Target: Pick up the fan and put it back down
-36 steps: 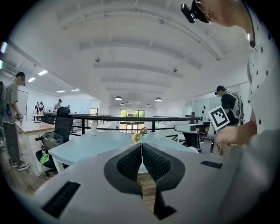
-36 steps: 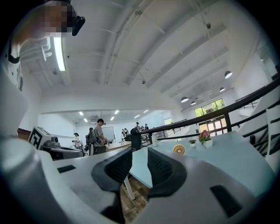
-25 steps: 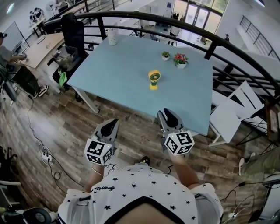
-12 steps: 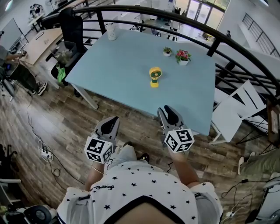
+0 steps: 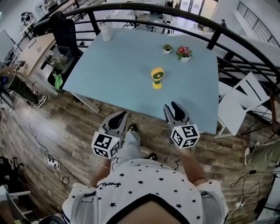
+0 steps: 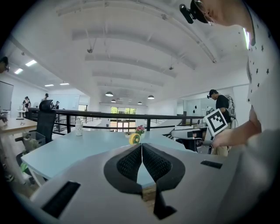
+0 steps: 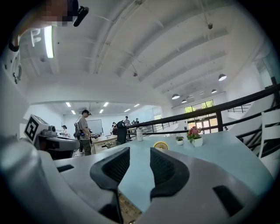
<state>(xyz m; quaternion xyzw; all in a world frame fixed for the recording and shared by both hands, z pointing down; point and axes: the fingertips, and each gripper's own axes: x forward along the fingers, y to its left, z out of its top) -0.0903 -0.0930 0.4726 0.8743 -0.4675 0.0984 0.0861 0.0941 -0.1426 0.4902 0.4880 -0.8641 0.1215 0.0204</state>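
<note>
The left gripper (image 5: 120, 115) and right gripper (image 5: 174, 108) have come forward to the near edge of the bench (image 5: 118, 65) since a second ago. The right fingers (image 7: 164, 168) have just been parting and stand released, with nothing between them. The left fingers (image 6: 129, 162) are clenched together, empty. The yellow fan (image 5: 157, 77) stands upright on the pale blue bench, well ahead of both and nearer the right fingers. A flower pot (image 5: 184, 52) sits beyond it. A black railing (image 5: 144, 6) curves behind, above a wood floor (image 5: 65, 131).
</note>
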